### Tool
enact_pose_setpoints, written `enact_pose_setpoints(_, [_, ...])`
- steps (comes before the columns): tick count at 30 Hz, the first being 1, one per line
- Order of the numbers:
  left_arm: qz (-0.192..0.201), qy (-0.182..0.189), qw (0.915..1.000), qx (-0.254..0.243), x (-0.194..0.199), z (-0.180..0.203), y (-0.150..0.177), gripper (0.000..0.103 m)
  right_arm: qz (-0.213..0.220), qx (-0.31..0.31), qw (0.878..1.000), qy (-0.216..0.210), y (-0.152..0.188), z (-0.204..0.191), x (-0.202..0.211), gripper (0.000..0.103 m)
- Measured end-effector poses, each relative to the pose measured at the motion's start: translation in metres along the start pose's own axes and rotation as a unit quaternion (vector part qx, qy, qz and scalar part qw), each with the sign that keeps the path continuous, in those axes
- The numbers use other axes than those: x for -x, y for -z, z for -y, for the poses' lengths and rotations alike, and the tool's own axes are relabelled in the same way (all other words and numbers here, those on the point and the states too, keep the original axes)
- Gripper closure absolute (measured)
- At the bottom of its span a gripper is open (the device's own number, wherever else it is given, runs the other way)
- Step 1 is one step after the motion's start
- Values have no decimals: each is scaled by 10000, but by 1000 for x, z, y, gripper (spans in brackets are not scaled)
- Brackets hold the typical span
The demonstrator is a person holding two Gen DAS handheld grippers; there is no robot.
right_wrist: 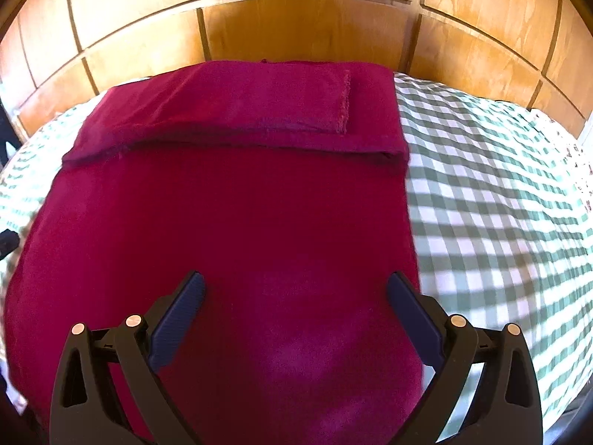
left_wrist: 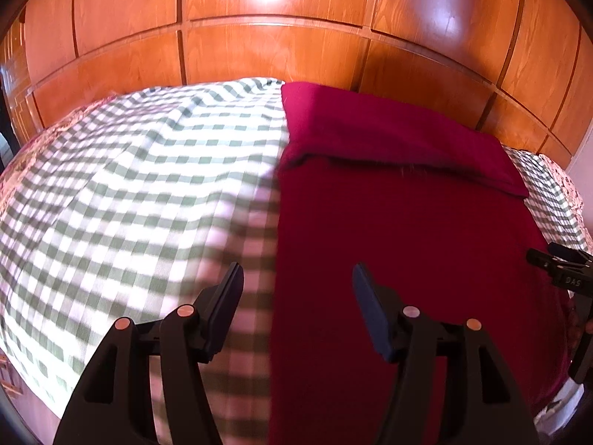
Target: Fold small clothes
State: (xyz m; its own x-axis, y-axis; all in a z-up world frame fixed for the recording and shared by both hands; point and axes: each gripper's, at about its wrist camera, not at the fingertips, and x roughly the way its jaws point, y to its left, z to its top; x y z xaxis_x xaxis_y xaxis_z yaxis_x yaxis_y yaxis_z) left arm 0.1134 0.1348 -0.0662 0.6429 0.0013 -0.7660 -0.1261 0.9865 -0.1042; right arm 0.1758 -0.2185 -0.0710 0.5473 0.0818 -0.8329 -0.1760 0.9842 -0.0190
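A dark red garment [left_wrist: 407, 230] lies flat on the green-and-white checked bed sheet [left_wrist: 141, 185], its far end folded back toward me in a layered band [left_wrist: 389, 137]. My left gripper [left_wrist: 296, 278] is open and empty above the garment's left edge. In the right wrist view the garment [right_wrist: 229, 215] fills the middle, with the folded band [right_wrist: 241, 111] at its far end. My right gripper [right_wrist: 294, 289] is open and empty above the garment's near right part. The right gripper also shows at the right edge of the left wrist view [left_wrist: 556, 263].
A wooden panelled headboard [left_wrist: 278, 48] stands behind the bed, also in the right wrist view [right_wrist: 296, 26]. The checked sheet [right_wrist: 493, 193] stretches to the right of the garment. A floral cover [left_wrist: 22, 163] shows at the bed's left edge.
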Motion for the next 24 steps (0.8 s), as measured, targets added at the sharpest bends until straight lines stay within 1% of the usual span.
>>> enact_pose_setpoints(2, [-68,103,9999,43,7,-10,9,43,20,-37,10000,50,10,7,12,5])
enact_pose_setpoints(6, [-259,557,9981,34,22,-27,32,44,-19,-309,9995,-59,38,29,35,5])
enact_pose_setpoints(8, [-382,811,9959,-77,30,-30,45,52,-169,-499,9982,-280,57,39,44,5])
enact_pose_setpoints(9, [-434,918,9948,-114,34,-30,51,53,-232,-575,9974,-365,63,44,46,5])
enact_pose_setpoints(10, [-479,1007,9937,-144,37,-31,55,56,-307,-642,9965,-449,73,46,49,6])
enact_pose_setpoints(11, [-551,1137,9918,-196,40,-29,62,61,-404,-683,9954,-544,84,47,52,11])
enact_pose_setpoints(13, [-670,1336,9883,-294,45,-25,70,66,-524,-679,9944,-618,100,45,58,18])
enact_pose_setpoints(15, [-772,1514,9846,-398,48,-19,79,67,-570,-611,9943,-670,113,40,65,24])
enact_pose_setpoints(16, [-823,1535,9835,-494,48,-13,83,69,-588,-582,9942,-685,117,39,67,31])
enact_pose_setpoints(17, [-855,1486,9836,-568,47,-10,85,76,-608,-568,9940,-710,120,38,70,40])
enact_pose_setpoints(18, [-874,1405,9842,-627,44,-8,84,81,-625,-574,9937,-739,121,38,70,46])
enact_pose_setpoints(19, [-875,1354,9848,-647,43,-7,83,90,-654,-563,9931,-794,122,38,71,58])
enact_pose_setpoints(20, [-863,1350,9851,-630,43,-7,82,95,-682,-519,9925,-874,122,36,73,72])
enact_pose_setpoints(21, [-842,1453,9842,-557,46,-8,79,96,-697,-510,9914,-989,121,35,75,78])
enact_pose_setpoints(22, [-823,1623,9823,-433,48,-11,75,96,-685,-530,9904,-1075,119,36,78,88])
enact_pose_setpoints(24, [-749,1948,9778,-191,55,-16,64,97,-514,-614,9884,-1289,107,36,84,90])
